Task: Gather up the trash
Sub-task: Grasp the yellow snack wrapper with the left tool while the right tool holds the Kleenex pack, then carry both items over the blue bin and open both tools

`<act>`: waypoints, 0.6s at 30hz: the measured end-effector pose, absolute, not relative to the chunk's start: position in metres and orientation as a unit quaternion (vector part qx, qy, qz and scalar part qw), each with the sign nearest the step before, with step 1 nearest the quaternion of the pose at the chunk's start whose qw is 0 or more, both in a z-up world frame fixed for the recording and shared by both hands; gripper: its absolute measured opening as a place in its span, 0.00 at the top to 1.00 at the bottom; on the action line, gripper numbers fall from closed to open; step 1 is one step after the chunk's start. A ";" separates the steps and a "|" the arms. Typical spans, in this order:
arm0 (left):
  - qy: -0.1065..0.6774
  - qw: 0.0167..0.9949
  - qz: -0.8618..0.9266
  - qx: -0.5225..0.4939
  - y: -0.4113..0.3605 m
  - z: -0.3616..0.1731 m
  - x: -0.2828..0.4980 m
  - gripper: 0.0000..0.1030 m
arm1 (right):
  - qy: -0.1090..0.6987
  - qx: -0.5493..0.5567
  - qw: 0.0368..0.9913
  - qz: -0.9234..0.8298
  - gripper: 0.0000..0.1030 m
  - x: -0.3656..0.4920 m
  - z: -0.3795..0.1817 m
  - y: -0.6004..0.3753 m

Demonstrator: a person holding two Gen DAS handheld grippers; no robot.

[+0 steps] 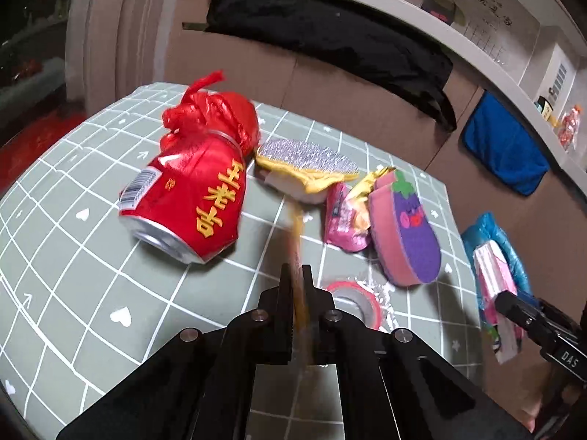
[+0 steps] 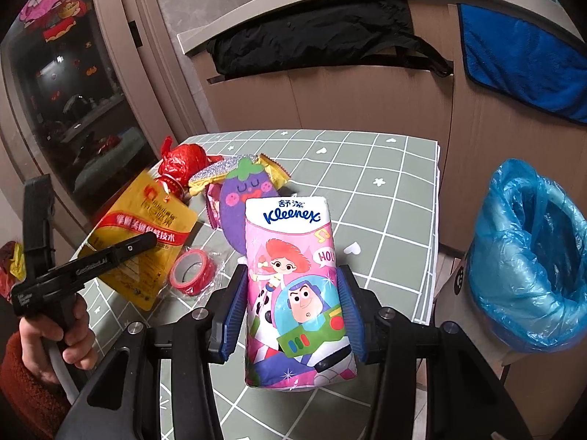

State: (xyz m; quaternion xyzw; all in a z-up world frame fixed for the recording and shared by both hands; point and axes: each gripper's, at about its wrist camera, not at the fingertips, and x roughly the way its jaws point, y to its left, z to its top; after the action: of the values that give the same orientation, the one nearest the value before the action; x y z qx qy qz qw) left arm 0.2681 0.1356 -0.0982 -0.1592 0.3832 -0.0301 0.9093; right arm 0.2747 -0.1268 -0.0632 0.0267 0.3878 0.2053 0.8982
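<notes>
Nearest my right camera, the right gripper [image 2: 291,304] has its fingers [image 2: 232,311] closed on both sides of a pink Kleenex tissue pack [image 2: 293,293], held upright above the worktop [image 2: 385,212], a grey-green cloth with white grid lines and hearts. My left gripper [image 1: 296,286] has its fingers nearly together, pinching a thin yellow packet [image 2: 143,242] edge-on; from the right view that packet hangs flat above the worktop's left side.

Just beyond on the worktop lies 1 roll of red tape [image 2: 192,269], then a purple eggplant sponge [image 1: 407,227] leaning beside a pink wrapper [image 1: 343,220]. Further left, a dented red can [image 1: 187,201] lies on its side, touching a knotted red plastic bag [image 1: 216,113], with a silver-topped yellow scrubber [image 1: 312,163] just beside them.

Off the worktop's right edge stands 1 bin lined with a blue bag [image 2: 528,256]; I cannot tell what is inside. Behind, brown cabinet fronts carry a black cloth [image 2: 315,40] and a blue towel [image 2: 521,62] under a pale counter.
</notes>
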 end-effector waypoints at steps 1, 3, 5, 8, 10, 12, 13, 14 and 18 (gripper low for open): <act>0.380 0.912 -0.029 -0.153 0.134 -0.098 0.266 0.99 | 0.388 0.024 0.898 0.207 0.56 0.274 -0.064 -0.126; 0.376 0.914 -0.032 -0.147 0.132 -0.096 0.262 0.99 | 0.389 0.021 0.897 0.207 0.56 0.274 -0.065 -0.125; 0.373 0.915 -0.034 -0.152 0.133 -0.094 0.260 1.00 | 0.391 0.023 0.896 0.208 0.56 0.276 -0.066 -0.125; 0.365 0.917 -0.037 -0.158 0.135 -0.088 0.256 1.00 | 0.391 0.025 0.896 0.211 0.56 0.275 -0.067 -0.124; 0.358 0.918 -0.042 -0.164 0.136 -0.081 0.255 1.00 | 0.389 0.024 0.897 0.211 0.56 0.275 -0.066 -0.124; 0.342 0.923 -0.044 -0.168 0.136 -0.070 0.251 1.00 | 0.385 0.023 0.899 0.210 0.56 0.274 -0.064 -0.124; 0.337 0.925 -0.046 -0.167 0.135 -0.065 0.250 1.00 | 0.381 0.022 0.900 0.210 0.56 0.274 -0.062 -0.124; 0.330 0.928 -0.048 -0.165 0.134 -0.059 0.249 1.00 | 0.376 0.021 0.902 0.211 0.57 0.274 -0.059 -0.123; 0.307 0.938 -0.055 -0.155 0.127 -0.038 0.247 1.00 | 0.351 0.015 0.912 0.213 0.57 0.274 -0.043 -0.122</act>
State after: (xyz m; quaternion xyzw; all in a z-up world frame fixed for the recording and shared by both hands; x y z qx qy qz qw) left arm 0.2471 0.1273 -0.0383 -0.1545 0.3067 -0.0549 0.9376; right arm 0.2736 -0.1216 -0.0435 0.0151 0.3514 0.2129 0.9116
